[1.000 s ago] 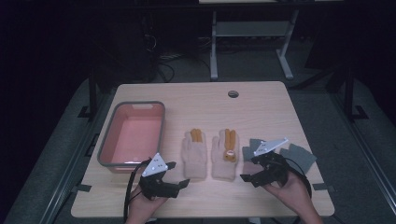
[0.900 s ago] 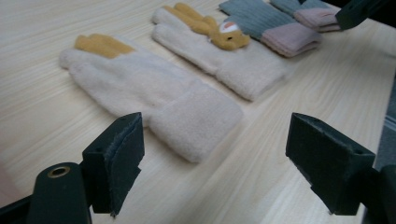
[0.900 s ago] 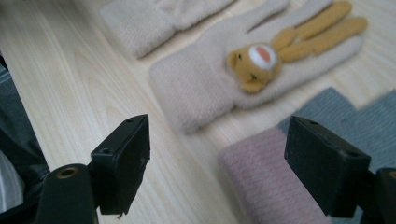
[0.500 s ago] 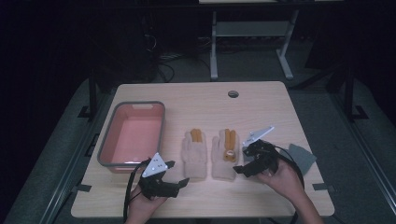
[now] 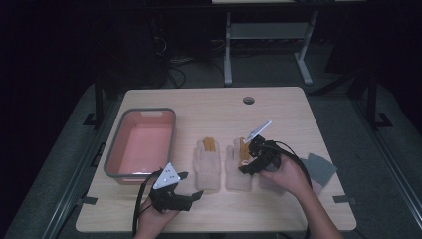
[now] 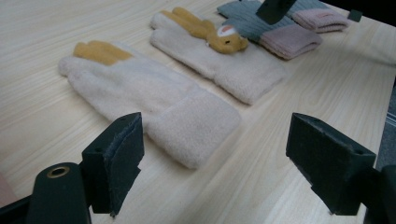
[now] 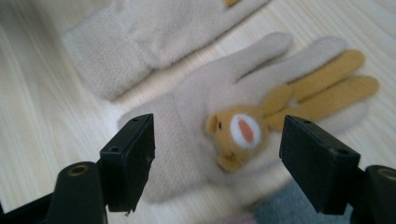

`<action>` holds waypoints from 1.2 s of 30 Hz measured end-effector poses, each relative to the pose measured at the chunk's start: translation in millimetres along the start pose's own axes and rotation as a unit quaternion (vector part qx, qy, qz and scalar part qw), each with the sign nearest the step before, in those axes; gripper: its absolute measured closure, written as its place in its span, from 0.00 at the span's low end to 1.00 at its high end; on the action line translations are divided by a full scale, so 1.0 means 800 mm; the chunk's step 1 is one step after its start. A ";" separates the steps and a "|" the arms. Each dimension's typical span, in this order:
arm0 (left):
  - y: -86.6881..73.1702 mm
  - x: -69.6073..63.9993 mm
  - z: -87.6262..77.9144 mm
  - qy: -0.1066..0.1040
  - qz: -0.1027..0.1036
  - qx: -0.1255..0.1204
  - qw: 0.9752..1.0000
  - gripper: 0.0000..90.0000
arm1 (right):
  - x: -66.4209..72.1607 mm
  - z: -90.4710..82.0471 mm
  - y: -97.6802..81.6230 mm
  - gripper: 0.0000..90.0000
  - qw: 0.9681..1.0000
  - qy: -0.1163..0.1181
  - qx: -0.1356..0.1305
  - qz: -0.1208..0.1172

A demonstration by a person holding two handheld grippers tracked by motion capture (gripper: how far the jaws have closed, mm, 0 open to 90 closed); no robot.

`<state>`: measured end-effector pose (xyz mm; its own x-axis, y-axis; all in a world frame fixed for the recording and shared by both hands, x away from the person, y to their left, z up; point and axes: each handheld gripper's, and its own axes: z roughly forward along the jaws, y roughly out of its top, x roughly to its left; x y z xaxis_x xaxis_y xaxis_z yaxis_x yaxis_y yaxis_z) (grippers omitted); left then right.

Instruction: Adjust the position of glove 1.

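Two cream fleece gloves are seen lying flat, side by side, near the lower middle of the high view. The left glove (image 5: 208, 163) is laid with its fingers toward the top of the frame and its cuff toward the bottom; two of its fingers are mustard yellow. The right glove (image 5: 238, 167) lies just beside it, parallel and pointing the same way. In the right gripper view, a small mustard animal face (image 7: 237, 133) with a white muzzle is seen on its back, and its yellow fingers are stretched toward the right edge.
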<state>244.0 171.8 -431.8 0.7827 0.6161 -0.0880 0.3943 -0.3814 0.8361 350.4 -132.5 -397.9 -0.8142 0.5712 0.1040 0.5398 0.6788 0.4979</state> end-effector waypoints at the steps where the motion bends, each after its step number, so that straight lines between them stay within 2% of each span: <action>1: 0.000 0.000 0.000 0.000 0.000 0.001 1.000 0.21 | -0.001 0.004 0.002 0.31 1.000 0.002 0.003 -0.002; 5: 0.001 -0.001 -0.003 0.000 0.003 -0.003 1.000 0.21 | -0.005 0.022 0.005 0.35 1.000 -0.003 0.030 -0.008; 10: 0.001 -0.002 0.000 -0.006 -0.003 -0.002 1.000 0.21 | -0.012 0.033 0.006 0.42 0.999 -0.006 0.040 -0.009; 17: 0.001 -0.004 0.004 -0.010 0.002 0.003 1.000 0.21 | -0.016 0.048 0.008 0.48 0.998 -0.010 0.066 -0.008; 20: 0.002 -0.005 0.003 -0.009 0.003 0.000 1.000 0.21 | -0.015 0.058 0.007 0.49 0.996 -0.024 0.082 -0.014; 24: 0.002 -0.004 0.002 -0.008 0.002 -0.001 1.000 0.21 | -0.015 0.061 0.009 0.55 0.996 -0.035 0.084 -0.012; 29: 0.002 -0.004 0.002 -0.007 0.003 -0.004 1.000 0.21 | -0.016 0.059 0.008 0.61 0.996 -0.030 0.079 0.003; 35: 0.002 -0.002 -0.002 -0.006 -0.006 -0.011 1.000 0.21 | -0.016 0.056 0.009 0.64 0.997 -0.027 0.076 0.007; 36: 0.003 -0.001 -0.003 -0.005 -0.002 -0.007 1.000 0.21 | -0.015 0.055 0.009 0.64 0.997 -0.026 0.077 0.008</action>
<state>243.3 172.3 -428.7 0.7855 0.6112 -0.0966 0.3904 -0.3685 0.8437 373.8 -114.1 -433.3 -0.7950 0.6031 0.0644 0.5827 0.7299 0.3573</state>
